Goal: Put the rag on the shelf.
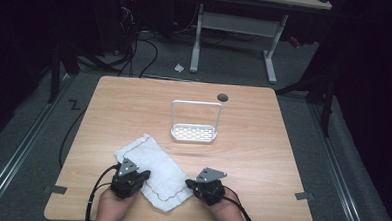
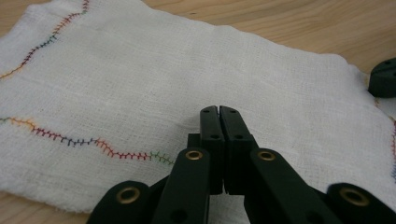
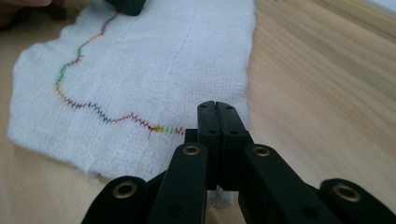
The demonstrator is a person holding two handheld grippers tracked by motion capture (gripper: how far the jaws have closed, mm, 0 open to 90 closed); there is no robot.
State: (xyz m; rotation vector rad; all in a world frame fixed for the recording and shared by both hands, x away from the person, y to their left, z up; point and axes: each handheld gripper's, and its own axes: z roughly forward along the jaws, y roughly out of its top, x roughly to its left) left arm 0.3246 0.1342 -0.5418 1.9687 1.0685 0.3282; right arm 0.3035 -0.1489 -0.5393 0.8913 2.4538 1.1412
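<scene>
A white gauze cloth (image 1: 154,168) with wavy multicoloured stitching lies flat on the wooden table (image 1: 262,143) near the front edge. My left gripper (image 1: 145,175) rests over the cloth's left part, jaws together with nothing seen between them. From the left gripper view the shut jaws (image 2: 219,110) sit above the cloth (image 2: 140,79). My right gripper (image 1: 189,183) is at the cloth's right front corner, also shut. Its jaws (image 3: 216,105) lie over the cloth's edge (image 3: 140,70), with a bit of cloth beneath them.
A white wire rack (image 1: 195,121) with a perforated base stands upright mid-table, beyond the cloth. A dark round hole (image 1: 222,97) sits near the table's far edge. The other gripper's tip (image 2: 384,77) lies at the cloth's far corner. A desk frame (image 1: 235,27) stands on the floor behind.
</scene>
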